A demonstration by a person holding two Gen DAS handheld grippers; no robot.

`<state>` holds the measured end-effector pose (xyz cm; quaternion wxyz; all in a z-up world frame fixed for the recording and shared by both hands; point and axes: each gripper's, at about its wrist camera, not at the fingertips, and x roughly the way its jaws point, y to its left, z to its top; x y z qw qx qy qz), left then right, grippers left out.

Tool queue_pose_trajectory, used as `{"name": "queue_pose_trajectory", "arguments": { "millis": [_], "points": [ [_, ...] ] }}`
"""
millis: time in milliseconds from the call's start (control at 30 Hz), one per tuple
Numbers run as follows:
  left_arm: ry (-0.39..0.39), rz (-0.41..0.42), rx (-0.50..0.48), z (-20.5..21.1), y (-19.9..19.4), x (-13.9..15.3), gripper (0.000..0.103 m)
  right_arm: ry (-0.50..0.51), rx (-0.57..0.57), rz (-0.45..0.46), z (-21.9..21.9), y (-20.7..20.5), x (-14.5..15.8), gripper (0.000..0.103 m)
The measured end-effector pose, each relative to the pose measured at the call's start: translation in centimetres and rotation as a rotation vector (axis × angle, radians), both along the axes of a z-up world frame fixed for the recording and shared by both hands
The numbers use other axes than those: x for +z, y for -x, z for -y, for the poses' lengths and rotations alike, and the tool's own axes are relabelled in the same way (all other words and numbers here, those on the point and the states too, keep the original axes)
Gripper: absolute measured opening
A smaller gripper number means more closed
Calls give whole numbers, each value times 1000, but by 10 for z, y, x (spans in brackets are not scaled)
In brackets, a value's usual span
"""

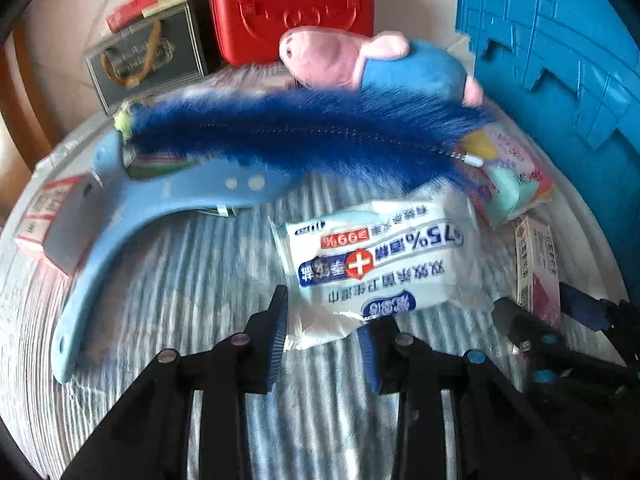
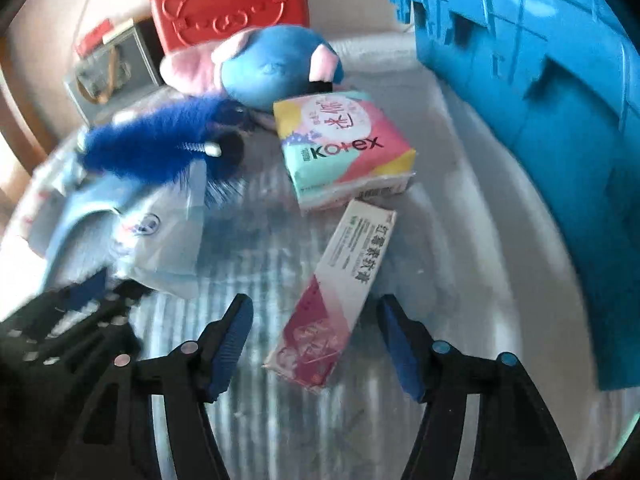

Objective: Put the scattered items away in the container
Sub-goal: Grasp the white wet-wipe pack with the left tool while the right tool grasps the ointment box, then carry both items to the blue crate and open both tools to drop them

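Two grippers reach down over a white ribbed tray [image 1: 160, 280] strewn with small goods; from left to right:

- A small pink-and-white box [image 1: 44, 220] lies at the tray's far left edge, under the end of a pale blue curved plastic handle [image 1: 132, 216].
- A fluffy dark blue brush [image 1: 300, 132] stretches across the middle of the tray, its wire tip pointing right; behind it lie a pink-and-blue plush toy [image 1: 360, 60], a red case [image 1: 292, 8] and a dark framed box [image 1: 148, 52].
- The left gripper [image 1: 324, 340] has its jaws narrowly apart, and the lower corner of the white wet-wipe pack [image 1: 380, 256] lies between the blue pads; I cannot tell whether they press on it.
- The Kotex pack [image 2: 344, 148] sits just right of the brush tip, near the plush toy.
- The long pink-and-white carton [image 2: 332, 300] lies slantwise in front of that pack, its near end between the fingers of the right gripper [image 2: 316, 348], whose jaws stand wide and clear of it on both sides.
- The blue crate [image 2: 540, 100] stands at the far right, beyond the tray's rim.
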<state>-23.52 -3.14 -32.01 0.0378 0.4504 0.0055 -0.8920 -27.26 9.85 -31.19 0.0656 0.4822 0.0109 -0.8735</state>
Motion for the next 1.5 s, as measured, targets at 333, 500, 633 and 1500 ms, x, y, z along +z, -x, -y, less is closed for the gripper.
{"name": "queue_pose_trajectory", "arguments": {
  "millis": [333, 500, 633, 1500],
  "points": [
    [-20, -2, -1, -6, -20, 22, 24, 1, 25, 8, -12, -16, 6, 29],
    [-54, -27, 8, 1, -37, 59, 24, 36, 46, -37, -18, -33, 45, 28],
    [-71, -71, -3, 9, -49, 98, 24, 40, 63, -95, -13, -53, 88, 28],
    [-134, -487, -225, -130, -74, 302, 24, -24, -84, -598, -146, -127, 318, 28]
  ]
}}
